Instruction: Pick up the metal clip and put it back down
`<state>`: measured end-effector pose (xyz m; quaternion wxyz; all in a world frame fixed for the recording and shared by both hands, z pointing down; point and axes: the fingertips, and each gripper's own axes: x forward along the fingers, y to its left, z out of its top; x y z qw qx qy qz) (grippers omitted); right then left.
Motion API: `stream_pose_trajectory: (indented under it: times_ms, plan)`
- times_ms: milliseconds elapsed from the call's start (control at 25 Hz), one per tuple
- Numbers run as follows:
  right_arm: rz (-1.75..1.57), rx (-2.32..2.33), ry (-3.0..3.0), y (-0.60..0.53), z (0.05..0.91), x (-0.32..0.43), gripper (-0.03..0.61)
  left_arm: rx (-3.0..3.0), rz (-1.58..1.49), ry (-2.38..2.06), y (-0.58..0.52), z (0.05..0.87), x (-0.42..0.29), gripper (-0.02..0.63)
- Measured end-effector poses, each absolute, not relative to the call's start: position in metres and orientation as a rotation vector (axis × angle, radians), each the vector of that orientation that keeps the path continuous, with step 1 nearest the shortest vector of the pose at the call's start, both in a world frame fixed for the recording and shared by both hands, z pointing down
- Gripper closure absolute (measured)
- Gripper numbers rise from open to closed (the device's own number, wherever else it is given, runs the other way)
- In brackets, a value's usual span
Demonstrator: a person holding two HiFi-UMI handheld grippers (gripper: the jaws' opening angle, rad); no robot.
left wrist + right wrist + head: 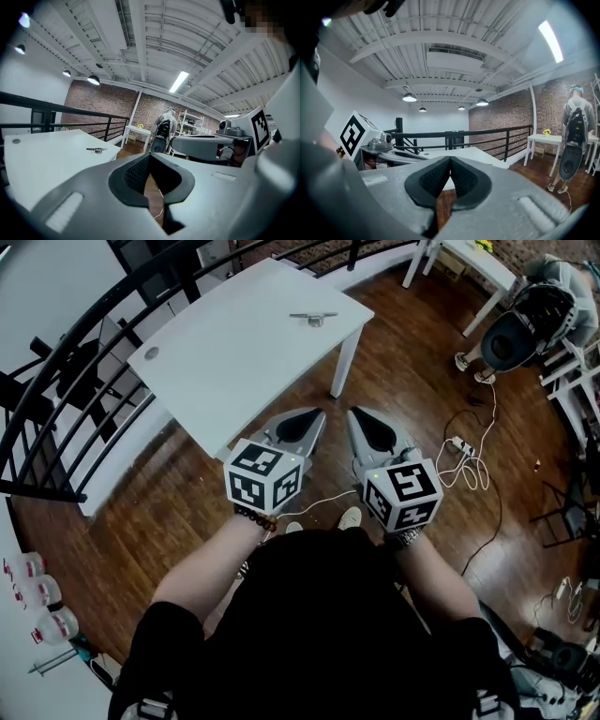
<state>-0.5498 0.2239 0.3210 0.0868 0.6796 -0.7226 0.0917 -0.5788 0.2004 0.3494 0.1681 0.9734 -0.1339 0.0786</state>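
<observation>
A small metal clip (314,318) lies on the white table (234,362) near its far right edge; the left gripper view shows the clip (97,150) far off at the left. My left gripper (317,414) is shut and empty, held in the air just short of the table's near corner. My right gripper (353,415) hangs beside it over the wooden floor, shut with nothing between its jaws. Both are well short of the clip. In the gripper views the left gripper (150,154) and right gripper (450,159) have their tips meeting.
A black railing (84,362) curves behind the table. A second white table (478,268) and a person with a backpack (520,324) stand at the far right. Cables and a power strip (461,446) lie on the wooden floor to the right.
</observation>
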Motion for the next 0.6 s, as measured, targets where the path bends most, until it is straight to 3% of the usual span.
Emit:
stream_pose_trajectory:
  times_ms: [600]
  plan:
    - [0.323, 1.849, -2.312, 0.12, 0.337, -0.407, 0.586, 2.66, 0.25, -0.61, 0.093, 0.367, -0.448, 0.597]
